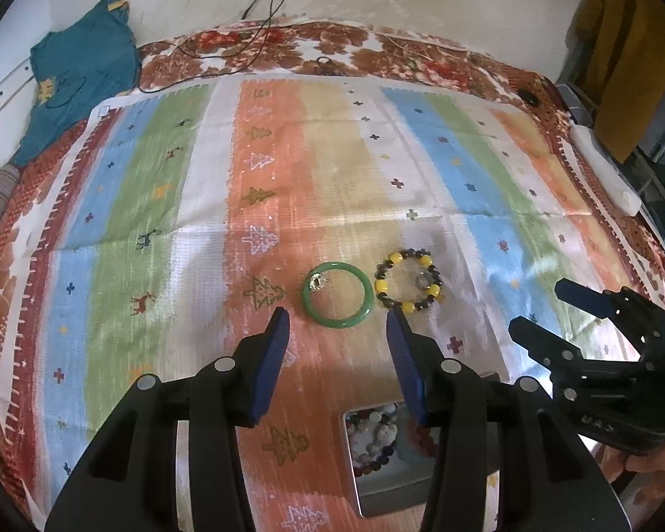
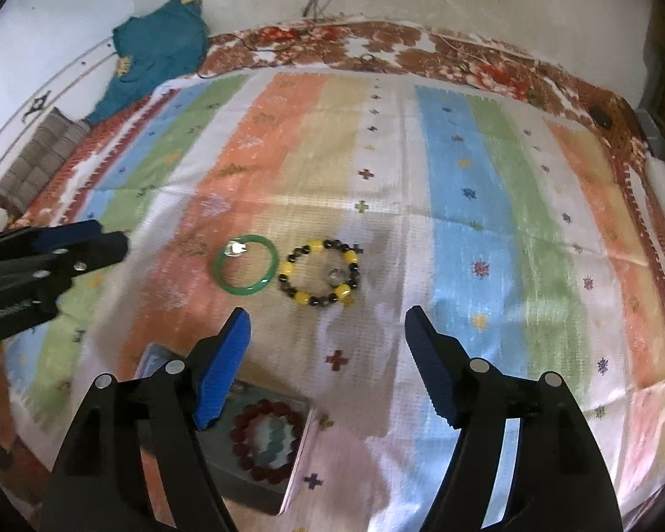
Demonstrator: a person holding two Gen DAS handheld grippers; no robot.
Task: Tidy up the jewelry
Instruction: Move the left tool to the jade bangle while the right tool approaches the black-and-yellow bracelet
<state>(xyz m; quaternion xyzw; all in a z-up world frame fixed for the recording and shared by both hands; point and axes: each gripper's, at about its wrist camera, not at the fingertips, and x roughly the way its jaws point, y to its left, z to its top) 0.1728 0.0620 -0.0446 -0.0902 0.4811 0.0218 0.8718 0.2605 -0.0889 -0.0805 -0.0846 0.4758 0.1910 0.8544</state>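
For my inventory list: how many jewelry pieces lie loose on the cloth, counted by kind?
Green bangle: 1
Yellow-and-dark beaded bracelet: 1
Small silver piece inside the bangle: 1
Total: 3

I can make out only some embossed letters on the black plastic body of my right gripper (image 1: 598,306), seen from my left wrist; they appear mirrored and too blurred for me to read. Nothing else carries writing.
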